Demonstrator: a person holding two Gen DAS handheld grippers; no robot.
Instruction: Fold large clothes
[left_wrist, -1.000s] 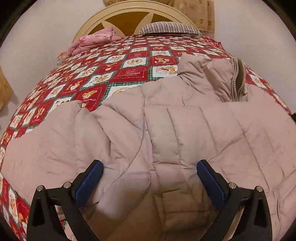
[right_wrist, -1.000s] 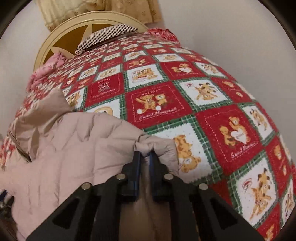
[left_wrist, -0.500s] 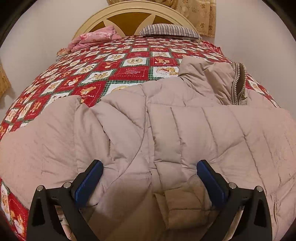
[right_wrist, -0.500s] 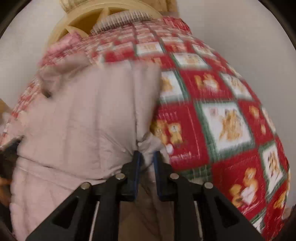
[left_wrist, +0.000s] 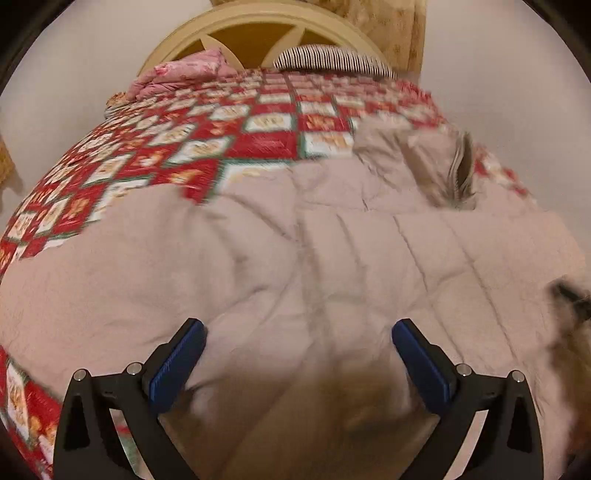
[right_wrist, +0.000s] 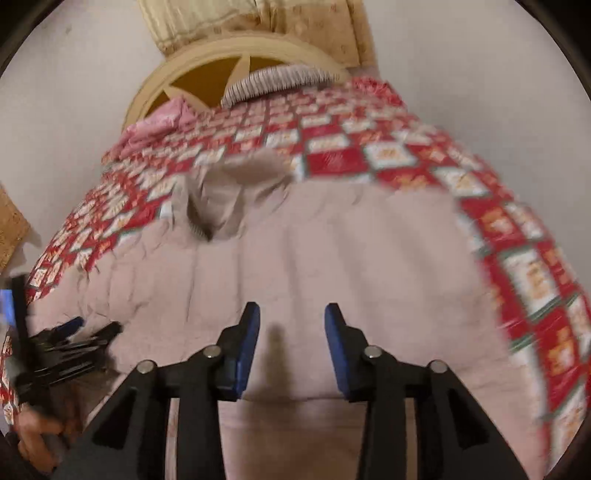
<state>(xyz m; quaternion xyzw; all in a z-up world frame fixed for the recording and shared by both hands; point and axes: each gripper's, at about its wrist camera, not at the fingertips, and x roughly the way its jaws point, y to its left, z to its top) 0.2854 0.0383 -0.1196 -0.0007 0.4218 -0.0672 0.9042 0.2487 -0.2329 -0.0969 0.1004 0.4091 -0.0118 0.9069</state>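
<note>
Released since the earlier frame: right tongs (right_wrist: 291, 325) have just been opening, letting go the jacket (left_wrist: 332, 258) fold they pinched; nothing sits between the pads now. Jacket lies flat on the near half of the checked quilt (left_wrist: 207, 147), long axis left to right, collar (left_wrist: 458, 170) toward the far headboard (left_wrist: 266, 33). Left tongs (left_wrist: 299, 343) spread wide, empty, hovering over the near hem. Both point steeply down at the cloth.
</note>
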